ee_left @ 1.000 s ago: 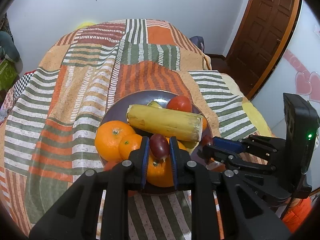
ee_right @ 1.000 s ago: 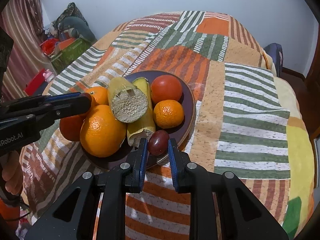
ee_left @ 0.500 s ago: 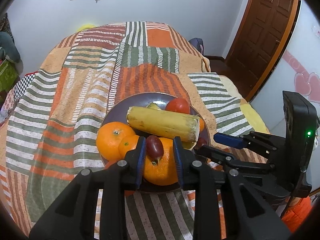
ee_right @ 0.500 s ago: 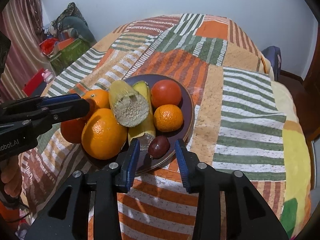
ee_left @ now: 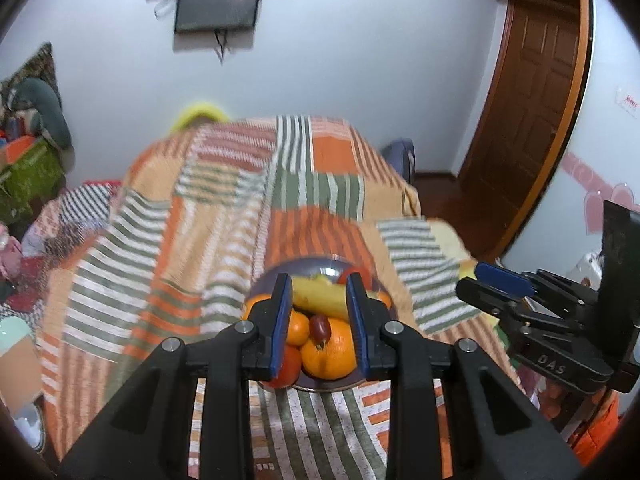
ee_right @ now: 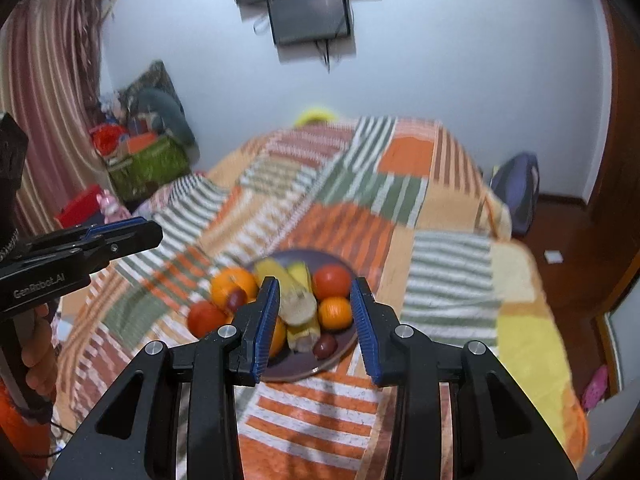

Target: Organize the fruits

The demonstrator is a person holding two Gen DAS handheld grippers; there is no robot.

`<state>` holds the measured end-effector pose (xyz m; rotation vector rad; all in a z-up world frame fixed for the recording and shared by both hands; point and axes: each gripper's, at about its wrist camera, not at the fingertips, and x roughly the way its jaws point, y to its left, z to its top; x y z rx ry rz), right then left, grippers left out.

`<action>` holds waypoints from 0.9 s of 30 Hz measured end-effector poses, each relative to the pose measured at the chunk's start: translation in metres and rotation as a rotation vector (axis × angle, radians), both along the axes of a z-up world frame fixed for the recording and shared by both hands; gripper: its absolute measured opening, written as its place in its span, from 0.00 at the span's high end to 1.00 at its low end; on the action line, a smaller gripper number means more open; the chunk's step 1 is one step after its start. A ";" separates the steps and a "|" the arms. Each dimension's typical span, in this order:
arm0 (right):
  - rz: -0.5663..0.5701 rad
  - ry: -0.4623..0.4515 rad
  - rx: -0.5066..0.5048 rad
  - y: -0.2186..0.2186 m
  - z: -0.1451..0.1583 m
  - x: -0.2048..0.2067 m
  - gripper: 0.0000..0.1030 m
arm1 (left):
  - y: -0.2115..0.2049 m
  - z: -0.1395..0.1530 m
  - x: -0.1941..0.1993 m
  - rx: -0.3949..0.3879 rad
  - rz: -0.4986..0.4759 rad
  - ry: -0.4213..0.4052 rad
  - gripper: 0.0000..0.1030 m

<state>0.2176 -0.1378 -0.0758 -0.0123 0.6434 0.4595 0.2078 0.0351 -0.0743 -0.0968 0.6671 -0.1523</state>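
Note:
A dark plate (ee_right: 296,368) heaped with fruit sits on a striped patchwork bedspread (ee_right: 440,280). It carries oranges (ee_left: 332,352), tomatoes (ee_right: 331,280) and a cut yellow banana-like fruit (ee_right: 298,308). One dark grape (ee_left: 320,328) lies on top of the big orange. A second grape (ee_right: 325,346) rests on the plate's near rim. My left gripper (ee_left: 318,320) hovers open above the pile, with nothing between its pads. Raised over the plate's near edge, my right gripper (ee_right: 316,330) is open and holds nothing. Each gripper shows in the other's view, well apart.
The bedspread stretches far behind the plate. A wooden door (ee_left: 532,100) is at the right and a wall screen (ee_left: 216,0) hangs above the bed. Boxes and clutter (ee_right: 148,160) line the left side. A backpack (ee_right: 516,184) sits on the floor. A hand (ee_right: 36,360) holds the left gripper's handle.
Both grippers opened, let go of their grapes and rose up and back from the plate. The grapes stay where they were set down, one on the orange, one on the rim.

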 end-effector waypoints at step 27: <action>-0.061 -0.445 0.109 -0.003 0.101 -0.121 0.18 | -0.017 0.115 -0.157 0.043 0.085 -0.440 0.17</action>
